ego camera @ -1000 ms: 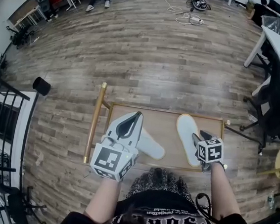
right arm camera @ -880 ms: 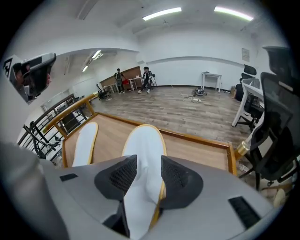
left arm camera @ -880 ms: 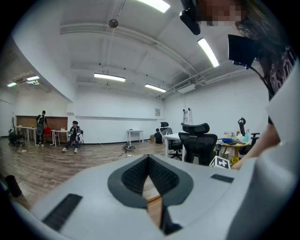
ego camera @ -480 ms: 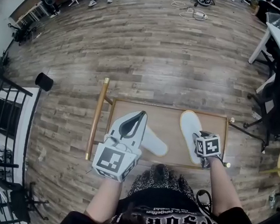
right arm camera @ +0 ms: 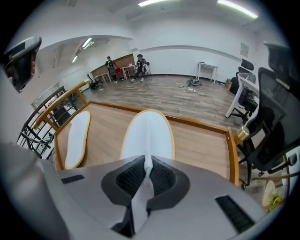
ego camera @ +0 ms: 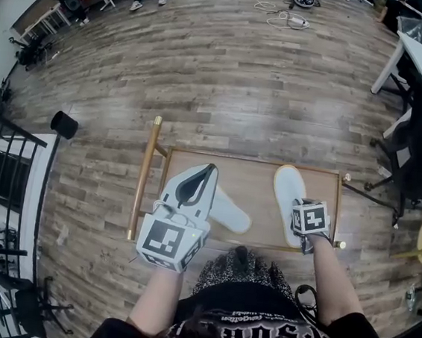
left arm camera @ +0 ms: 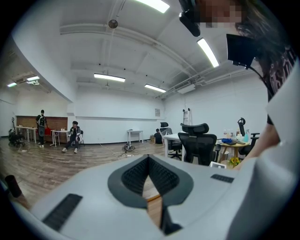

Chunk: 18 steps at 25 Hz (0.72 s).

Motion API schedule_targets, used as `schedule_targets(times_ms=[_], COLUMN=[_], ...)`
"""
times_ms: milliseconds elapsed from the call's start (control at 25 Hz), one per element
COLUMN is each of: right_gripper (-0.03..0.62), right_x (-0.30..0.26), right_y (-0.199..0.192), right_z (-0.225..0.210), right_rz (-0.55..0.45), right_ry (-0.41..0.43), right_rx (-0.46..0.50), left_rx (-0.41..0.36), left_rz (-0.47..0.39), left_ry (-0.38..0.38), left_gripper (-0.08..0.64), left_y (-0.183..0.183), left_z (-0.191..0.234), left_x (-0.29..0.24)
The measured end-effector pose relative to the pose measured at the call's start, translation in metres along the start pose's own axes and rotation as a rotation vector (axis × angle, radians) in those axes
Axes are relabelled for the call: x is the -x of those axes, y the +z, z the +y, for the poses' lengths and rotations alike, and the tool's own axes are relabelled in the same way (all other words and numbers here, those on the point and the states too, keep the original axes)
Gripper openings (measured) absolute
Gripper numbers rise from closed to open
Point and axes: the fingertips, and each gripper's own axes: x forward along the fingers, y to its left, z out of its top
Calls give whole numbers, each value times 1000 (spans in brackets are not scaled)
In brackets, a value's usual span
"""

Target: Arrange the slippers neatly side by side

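grips the right slipper's near end with the right gripper, jaws just closed on it, on the wooden tray; holds the left gripper clenched, empty, over the slanted left slipper.

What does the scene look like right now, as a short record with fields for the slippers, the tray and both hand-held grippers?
surface: wooden tray
left slipper: white, lies on the tray, untouched
right slipper: white, on the tray, near edge pinched
left hand-held gripper: jaws together, nothing between them
right hand-held gripper: jaws have just been closing, now shut on the right slipper's edge
layout: slippers apart, not yet side by side
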Motion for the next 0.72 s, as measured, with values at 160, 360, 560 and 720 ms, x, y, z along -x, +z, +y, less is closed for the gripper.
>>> schedule_targets(times_ms=[160,360,560,720], right_gripper=[21,21,21,21], right_x=[12,29,45,52], right_y=[1,-3,-16,-24], right_z=[-10,-32,-60,-80], right_rz=[-12,-9,-3,1], right_ry=[-32,-66,-122,-154], right_rx=[-49,-121,-214,-274], left_rx=[-1,-8,-10,-21], left_rz=[0,-6,-12,-12], left_ry=[-6,-24,-39,-50], left_gripper=[-9,-9,-9,-9], left_y=[0,2,4,5], left_z=[-3,-10,-16,-19], left_x=[1,-1,-2,-1])
